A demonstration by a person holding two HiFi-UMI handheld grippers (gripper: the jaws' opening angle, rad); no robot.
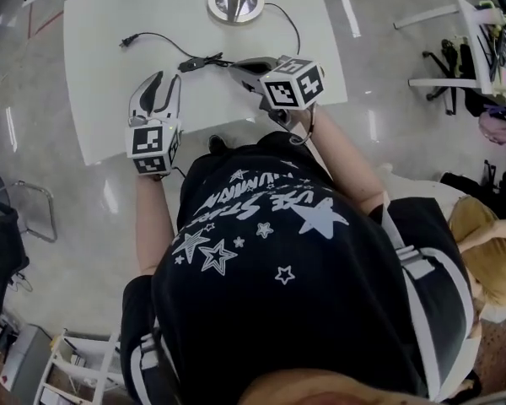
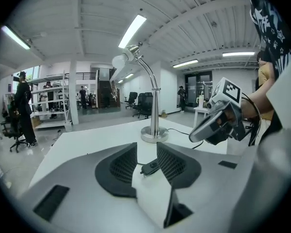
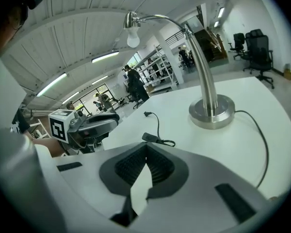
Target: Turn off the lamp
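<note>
The left claw (image 2: 146,152) stands with its jaws a little apart and nothing gripped. Through the gap, the small black switch (image 2: 150,168) shows lying on the white table (image 1: 101,125) just past the tips. The right claw (image 3: 146,148) has its jaws pressed together at the tips and holds nothing. The same switch (image 3: 150,138) lies just beyond its nose, on the near side of the lamp (image 3: 203,67). The lamp stands upright at the far edge of the table on a round metal base (image 1: 234,2). Its curved neck arches over to a bare white bulb (image 3: 133,41), and the pictures do not show whether the bulb is lit. A thin black cord (image 1: 291,24) leaves the base, loops toward the person and runs to the switch (image 1: 199,60), which lies nearer the person than the base and to its left. The cord then runs on, further left of the base, to a loose plug (image 1: 126,40) lying on the table. From the head view, the right claw (image 1: 236,64) points at the switch from the base's near side, and the left claw (image 1: 164,83) hangs further left of the base, near the table's front edge.
</note>
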